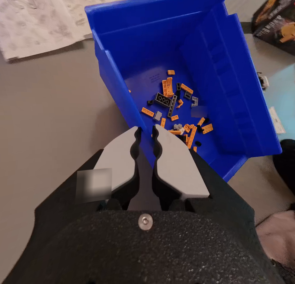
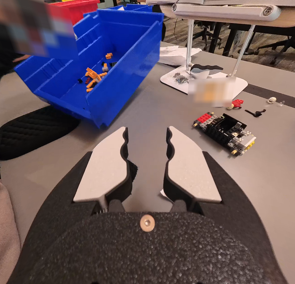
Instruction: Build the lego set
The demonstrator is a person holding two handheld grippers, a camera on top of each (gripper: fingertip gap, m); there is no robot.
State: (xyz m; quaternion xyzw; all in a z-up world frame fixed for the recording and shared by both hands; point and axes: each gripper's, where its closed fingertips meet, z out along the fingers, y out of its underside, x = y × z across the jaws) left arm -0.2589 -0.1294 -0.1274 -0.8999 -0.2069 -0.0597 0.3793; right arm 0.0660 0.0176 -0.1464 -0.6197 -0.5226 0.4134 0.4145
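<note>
left gripper point(image 1: 146, 129) straddles the near side wall of the blue bin point(image 1: 159, 36): one finger outside, one inside, wall in the narrow gap. clamped on it or only close, cannot tell. bin appears tilted up on one side. loose bricks point(image 1: 174, 106), mostly orange with some black and grey, lie ahead-right of the tips on the bin floor, gathered toward the low end; long black plate point(image 1: 172, 106) runs roughly along the gripper axis. left is clearly the nearer tool.

right gripper point(image 2: 146, 129) spread wide, empty, over bare table point(image 2: 151, 100). partly built model point(image 2: 223, 132) sits ahead-right of it, apart; its long axis is diagonal to the fingers. red bin point(image 2: 76, 9) behind, contents hidden.
</note>
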